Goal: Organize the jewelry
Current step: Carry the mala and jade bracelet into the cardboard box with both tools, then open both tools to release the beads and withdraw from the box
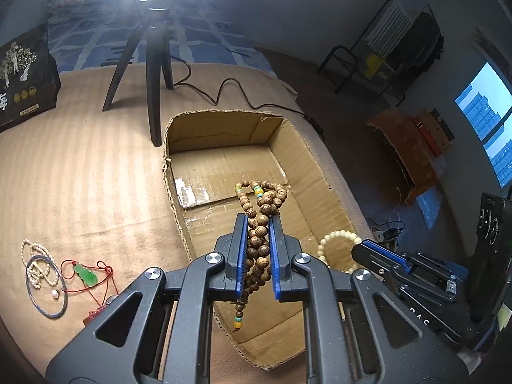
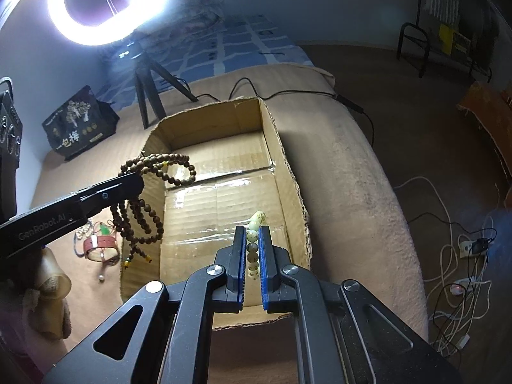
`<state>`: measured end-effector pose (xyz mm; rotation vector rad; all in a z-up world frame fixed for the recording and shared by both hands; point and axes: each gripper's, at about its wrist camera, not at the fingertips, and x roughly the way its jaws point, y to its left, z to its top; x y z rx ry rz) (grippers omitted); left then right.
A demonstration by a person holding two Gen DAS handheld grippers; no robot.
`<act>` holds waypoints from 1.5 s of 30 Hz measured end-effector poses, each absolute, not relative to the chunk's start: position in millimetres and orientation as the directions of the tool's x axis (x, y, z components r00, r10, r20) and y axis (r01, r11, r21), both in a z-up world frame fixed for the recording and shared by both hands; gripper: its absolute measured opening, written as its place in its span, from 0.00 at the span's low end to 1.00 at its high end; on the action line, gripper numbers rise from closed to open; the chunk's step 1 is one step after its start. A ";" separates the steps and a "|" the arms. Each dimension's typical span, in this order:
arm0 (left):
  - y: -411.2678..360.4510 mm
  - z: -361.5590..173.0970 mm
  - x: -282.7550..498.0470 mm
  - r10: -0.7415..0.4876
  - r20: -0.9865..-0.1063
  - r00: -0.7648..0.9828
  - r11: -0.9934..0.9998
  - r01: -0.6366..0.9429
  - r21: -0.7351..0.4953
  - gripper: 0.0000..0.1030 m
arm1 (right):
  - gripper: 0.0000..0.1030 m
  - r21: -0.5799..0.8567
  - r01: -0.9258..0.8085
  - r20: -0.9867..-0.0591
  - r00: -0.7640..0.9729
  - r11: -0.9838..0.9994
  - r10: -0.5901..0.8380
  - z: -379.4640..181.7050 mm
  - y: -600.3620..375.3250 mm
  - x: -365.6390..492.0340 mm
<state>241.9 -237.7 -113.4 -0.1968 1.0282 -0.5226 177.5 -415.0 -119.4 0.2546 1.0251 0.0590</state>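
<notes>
**Jewelry held over the box in both claws**

My left claw (image 1: 258, 217) is clamped on a wooden bead strand (image 1: 260, 204), loops dangling above the open cardboard box (image 1: 224, 124). My right claw (image 2: 252, 228) pinches a pale bead bracelet (image 2: 254, 240) over the same box. Only the left view shows the pearl necklace (image 1: 33, 262), silver bangle (image 1: 60, 300) and green pendant (image 1: 85, 276) on the bed; only the right view shows the ring light (image 2: 105, 28).
</notes>
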 end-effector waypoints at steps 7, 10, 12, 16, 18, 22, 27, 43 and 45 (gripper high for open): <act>-237.9 -109.2 237.6 -0.484 -0.769 0.418 0.869 0.337 -0.363 0.11 | 0.06 0.221 0.070 -0.839 0.523 0.973 0.153 -117.0 -410.4 177.8; -237.2 -107.2 235.2 -0.468 -0.774 0.426 0.876 0.338 -0.344 0.29 | 0.25 0.216 0.065 -0.837 0.526 0.974 0.151 -115.7 -408.6 177.8; -234.7 -105.9 233.7 -0.467 -0.770 0.434 0.877 0.338 -0.341 0.32 | 0.42 0.205 0.066 -0.831 0.538 0.976 0.139 -113.9 -407.7 176.0; -228.6 -104.5 231.4 -0.458 -0.771 0.443 0.883 0.332 -0.333 0.32 | 0.46 0.205 0.068 -0.825 0.549 0.976 0.135 -110.6 -406.3 175.2; -225.6 -103.4 230.6 -0.451 -0.772 0.448 0.886 0.328 -0.327 0.32 | 0.46 0.206 0.069 -0.825 0.549 0.976 0.136 -110.0 -405.6 175.1; -219.5 -99.6 227.3 -0.432 -0.775 0.461 0.894 0.330 -0.302 0.32 | 0.48 0.206 0.071 -0.820 0.557 0.976 0.133 -107.4 -403.6 173.6; -208.6 -93.3 223.0 -0.404 -0.774 0.487 0.906 0.328 -0.267 0.32 | 0.55 0.236 0.060 -0.787 0.597 0.970 0.155 -100.1 -398.9 169.2; -114.0 -80.3 216.6 -0.303 -0.790 0.532 0.945 0.273 -0.179 0.40 | 0.76 0.224 -0.076 -0.726 0.652 0.972 0.218 -67.9 -340.3 168.6; -95.7 -85.9 215.0 -0.294 -0.796 0.530 0.950 0.249 -0.186 0.45 | 0.76 0.247 -0.106 -0.731 0.633 0.963 0.257 -68.3 -328.7 170.7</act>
